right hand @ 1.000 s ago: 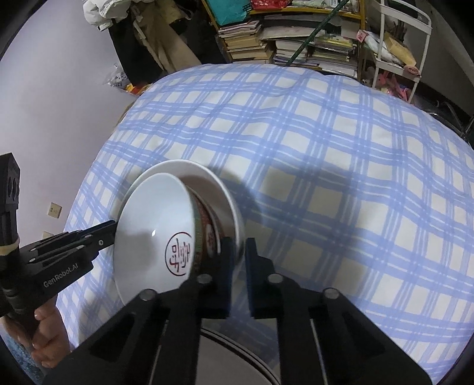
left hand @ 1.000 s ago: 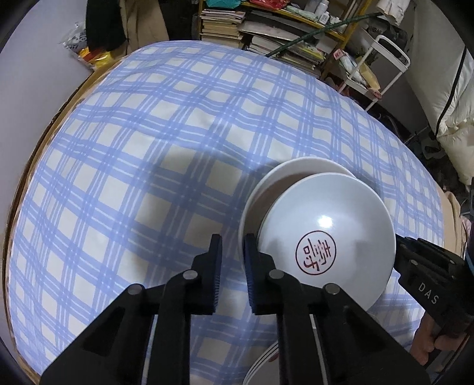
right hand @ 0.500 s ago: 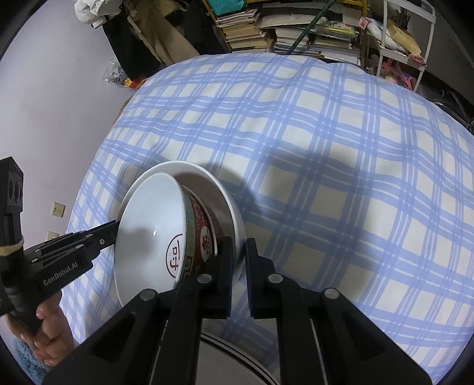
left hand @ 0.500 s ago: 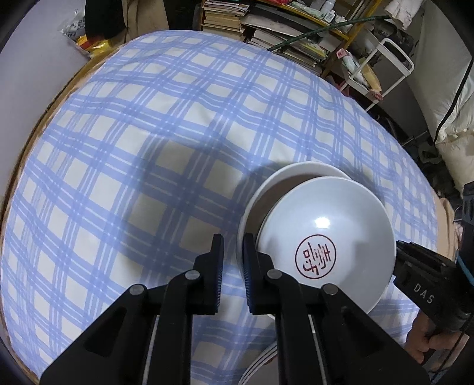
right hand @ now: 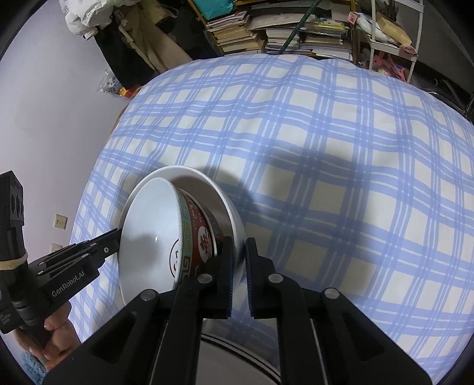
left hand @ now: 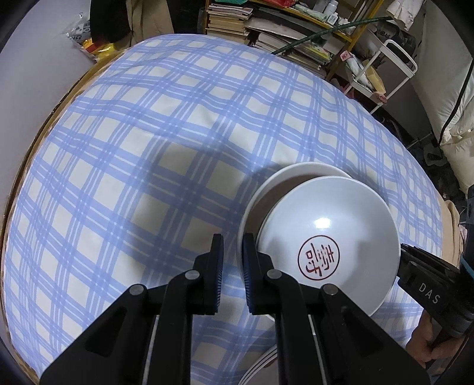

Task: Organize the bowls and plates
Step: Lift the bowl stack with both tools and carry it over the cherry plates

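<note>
surface: bench [left hand: 124, 165] under a blue-and-cream plaid tablecloth [right hand: 340, 165], bulging in the fisheye.
plate: plain white plate [left hand: 296, 174], tilted, lifted off the cloth; its shadow falls on the plaid beside it.
bowl: white-inside bowl [left hand: 340, 225] with a red round seal mark on the bottom; sits in the plate, leaning. From the right wrist view the outside [right hand: 204, 234] is dark red with a patterned band and a white medallion.
left claw: left claw [left hand: 232, 266] clenched on the plate's near rim; the rim edge runs between the two ribbed blue pads, and the right-hand finger [left hand: 251, 266] touches the bowl wall. In the right wrist view it comes in from the left, tip at the bowl/plate edge [right hand: 114, 237], lettering on its side.
right claw: right claw [right hand: 239, 266] clenched on the opposite plate rim, the white edge pinched between the pads. In the left wrist view its black body shows at the right edge [left hand: 426, 284], tip against the bowl rim.
hands: a person's hand [right hand: 50, 334] grips the left handle; fingers of the other hand [left hand: 423, 346] low right.
second dish: curved rim with dark stripes [left hand: 260, 364] partly seen below the claw; can't tell what kind.
background: stacked books on shelves [right hand: 266, 32], white cart [left hand: 394, 62], clothes hanging on a pale wall [right hand: 97, 26].
</note>
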